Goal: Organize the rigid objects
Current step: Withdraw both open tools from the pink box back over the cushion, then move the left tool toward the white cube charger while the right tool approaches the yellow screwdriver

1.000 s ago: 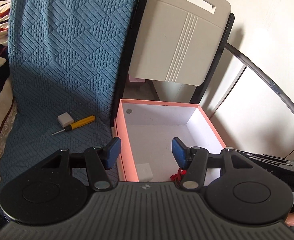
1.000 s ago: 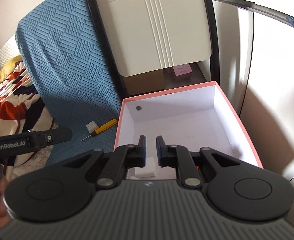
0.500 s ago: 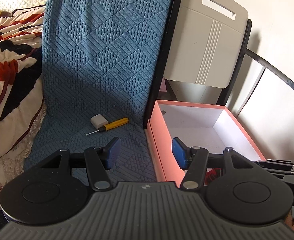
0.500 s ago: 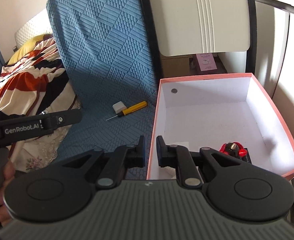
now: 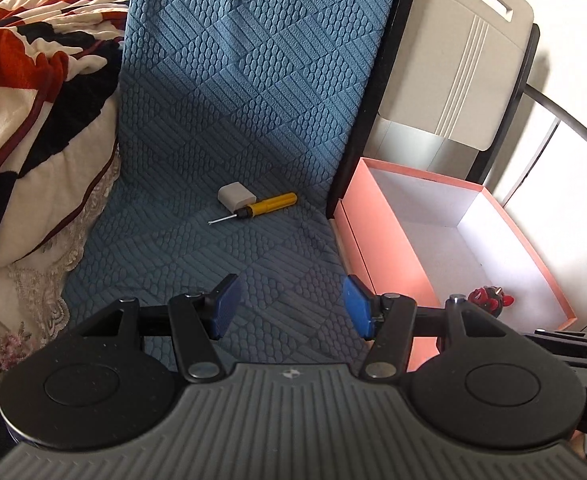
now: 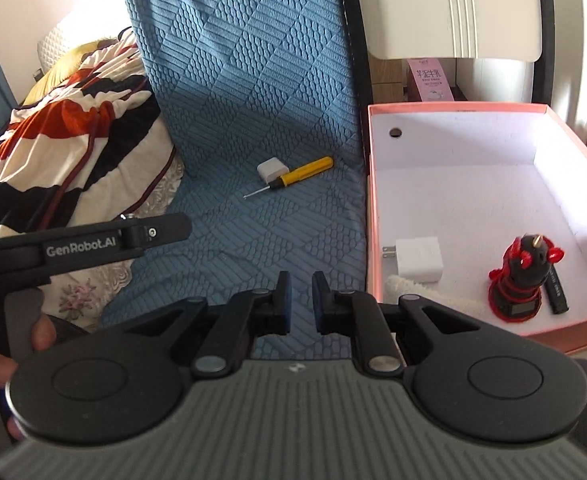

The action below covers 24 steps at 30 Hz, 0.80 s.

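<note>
A yellow-handled screwdriver point(image 5: 262, 207) and a small white block point(image 5: 236, 195) lie together on the blue quilted mat point(image 5: 229, 120); both also show in the right wrist view, the screwdriver point(image 6: 301, 173) and the block point(image 6: 272, 170). A pink box point(image 6: 373, 208) stands right of the mat and holds a white plug adapter point(image 6: 418, 260), a red and black figurine point(image 6: 522, 280) and a black stick point(image 6: 555, 289). My left gripper point(image 5: 289, 308) is open and empty above the mat's near part. My right gripper point(image 6: 301, 300) is nearly shut and empty, near the box's front left corner.
A patterned red, white and black blanket point(image 5: 33, 92) lies left of the mat. A white chair back point(image 5: 453, 60) with black frame stands behind the box. A pink carton point(image 6: 429, 80) sits behind the box. The left gripper's body point(image 6: 81, 244) crosses the right view.
Both grippers have swung left, away from over the box toward the mat. The screwdriver and white block now sit nearer the middle of both views. Jaw openings are unchanged.
</note>
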{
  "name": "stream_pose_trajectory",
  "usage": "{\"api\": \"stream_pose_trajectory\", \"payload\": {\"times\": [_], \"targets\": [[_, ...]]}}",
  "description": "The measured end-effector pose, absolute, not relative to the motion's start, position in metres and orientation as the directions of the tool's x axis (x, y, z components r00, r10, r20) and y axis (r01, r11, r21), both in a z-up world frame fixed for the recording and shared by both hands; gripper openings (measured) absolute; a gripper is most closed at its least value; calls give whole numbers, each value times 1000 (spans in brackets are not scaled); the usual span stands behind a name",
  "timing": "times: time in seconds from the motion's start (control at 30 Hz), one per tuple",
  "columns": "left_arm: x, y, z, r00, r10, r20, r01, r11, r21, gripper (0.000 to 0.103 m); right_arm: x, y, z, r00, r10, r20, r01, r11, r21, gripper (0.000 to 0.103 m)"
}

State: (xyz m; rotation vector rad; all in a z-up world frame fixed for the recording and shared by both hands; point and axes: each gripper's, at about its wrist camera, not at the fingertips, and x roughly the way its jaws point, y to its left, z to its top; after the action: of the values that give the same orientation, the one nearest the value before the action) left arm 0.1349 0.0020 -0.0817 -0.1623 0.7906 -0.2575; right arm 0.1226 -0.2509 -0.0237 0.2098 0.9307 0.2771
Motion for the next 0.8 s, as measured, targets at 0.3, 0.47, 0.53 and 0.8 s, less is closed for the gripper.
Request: {"api": "stream_pose_trajectory", "payload": {"times": [0.3,0.47,0.53,0.8], "targets": [[122,9,-80,682,-286,-673,202,958,-203,63,111,-223,-38,556,308,-772,-123,949,290,15],[121,17,-76,707,-263,-656,155,963,-220,63,108,-218,-40,539,332,-774,-158,943,294,15],[128,24,-80,701,-288,-653,151,954,-258,63,110,-218,-42,543,312,-780,-160,950,269,15],[182,32,-102,657,-262,-707,147,964,-221,63,133,-208,-43,524,347,-778,-214,938,274,15]]}}
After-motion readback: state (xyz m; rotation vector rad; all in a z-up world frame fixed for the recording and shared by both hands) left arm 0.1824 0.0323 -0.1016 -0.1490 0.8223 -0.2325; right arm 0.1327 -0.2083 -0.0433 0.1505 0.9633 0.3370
